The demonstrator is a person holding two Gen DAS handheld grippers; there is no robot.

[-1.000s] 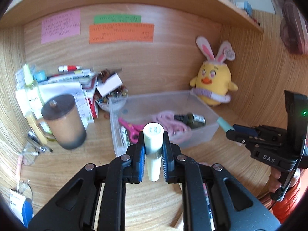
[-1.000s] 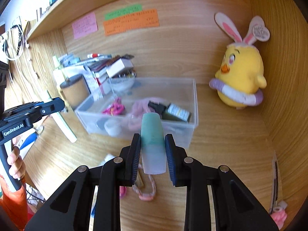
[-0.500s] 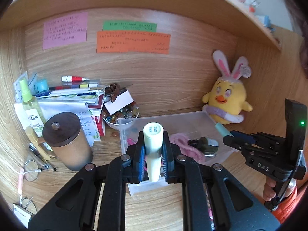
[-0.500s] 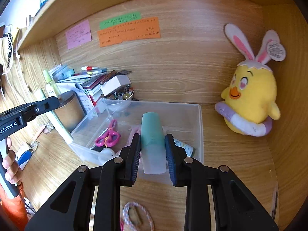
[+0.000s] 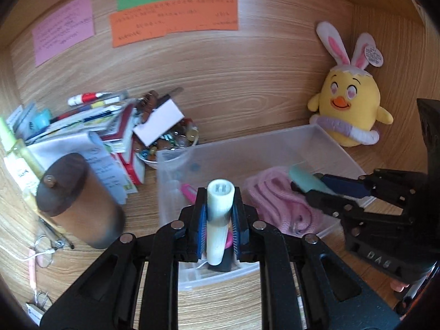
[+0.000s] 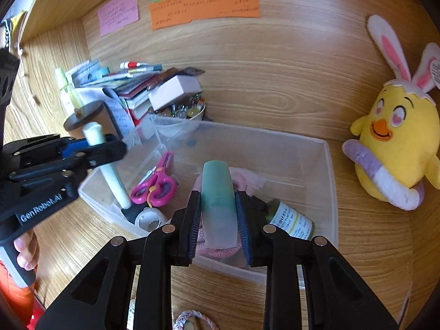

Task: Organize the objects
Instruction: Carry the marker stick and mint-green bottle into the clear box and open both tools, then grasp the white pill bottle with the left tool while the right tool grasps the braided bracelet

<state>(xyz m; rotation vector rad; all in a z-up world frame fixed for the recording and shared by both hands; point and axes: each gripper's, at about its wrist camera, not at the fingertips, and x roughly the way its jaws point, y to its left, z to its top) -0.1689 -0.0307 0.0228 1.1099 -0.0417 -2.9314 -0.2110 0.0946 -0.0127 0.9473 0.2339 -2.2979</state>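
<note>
My left gripper is shut on a cream tube with a black cap at its lower end, held over the left end of a clear plastic bin. In the right wrist view the tube reaches down into the bin. My right gripper is shut on a teal tube over the bin's middle; the teal tube also shows in the left wrist view. Inside the bin lie pink scissors, a pink cord, a tape roll and a small labelled bottle.
A brown lidded jar stands left of the bin, with a pile of books, pens and papers and a bowl of beads behind. A yellow chick plush sits at the back right. A braided cord lies in front of the bin.
Both grippers have moved forward and down over the bin with their tubes. The cream tube's lower end now reaches into the bin's left end.
</note>
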